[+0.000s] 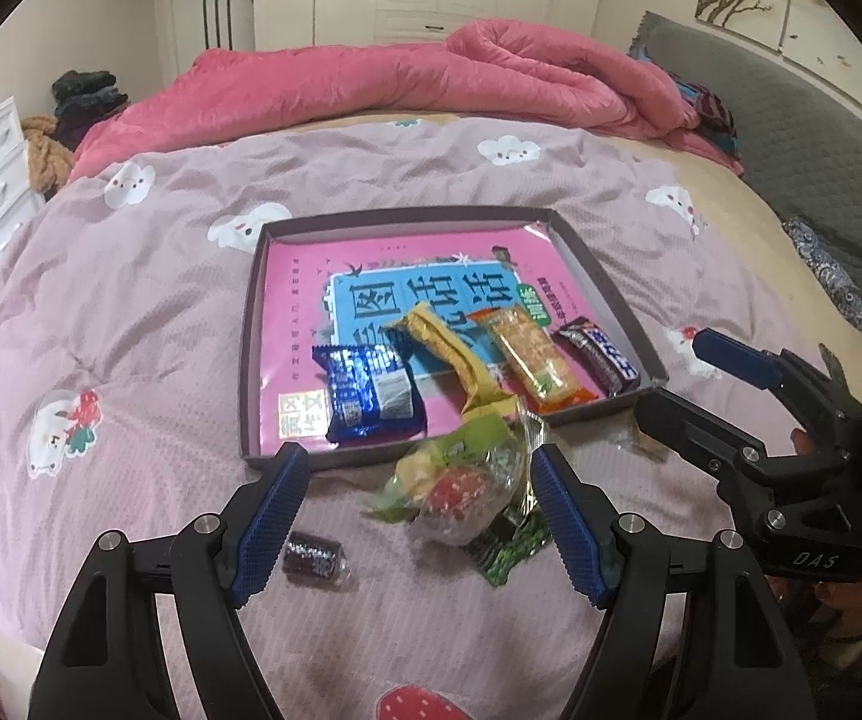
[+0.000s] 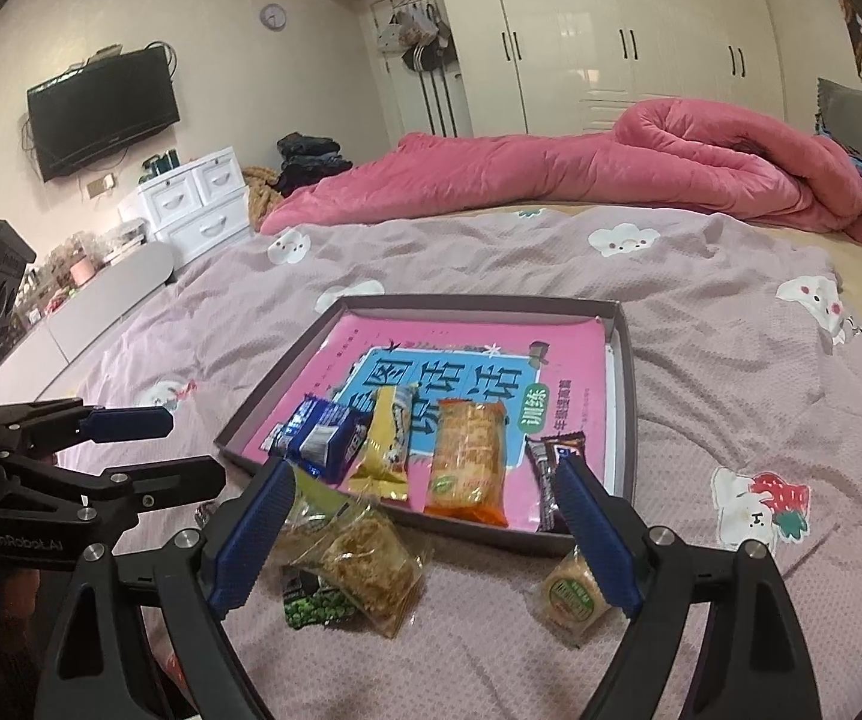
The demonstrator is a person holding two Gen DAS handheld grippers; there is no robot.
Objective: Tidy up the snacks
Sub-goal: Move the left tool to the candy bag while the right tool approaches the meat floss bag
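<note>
A shallow dark tray (image 1: 254,324) (image 2: 626,396) with a pink book inside lies on the bed. In it sit a blue packet (image 1: 368,393) (image 2: 326,438), a yellow bar (image 1: 452,354) (image 2: 386,444), an orange bar (image 1: 530,360) (image 2: 468,459) and a dark bar (image 1: 599,354) (image 2: 542,480). In front of the tray lie a clear-wrapped pastry (image 1: 467,486) (image 2: 359,564) on a green packet (image 1: 512,549) (image 2: 311,606), a small dark candy (image 1: 314,558) and a round cookie (image 2: 569,597). My left gripper (image 1: 419,516) (image 2: 185,450) is open around the pastry. My right gripper (image 2: 425,540) (image 1: 668,378) is open and empty.
The bed has a pink-grey cartoon sheet (image 1: 131,312) and a bunched pink quilt (image 1: 431,72) (image 2: 671,156) at the back. White drawers (image 2: 197,204) and a wall TV (image 2: 101,108) stand to the left. A wardrobe (image 2: 611,30) fills the far wall.
</note>
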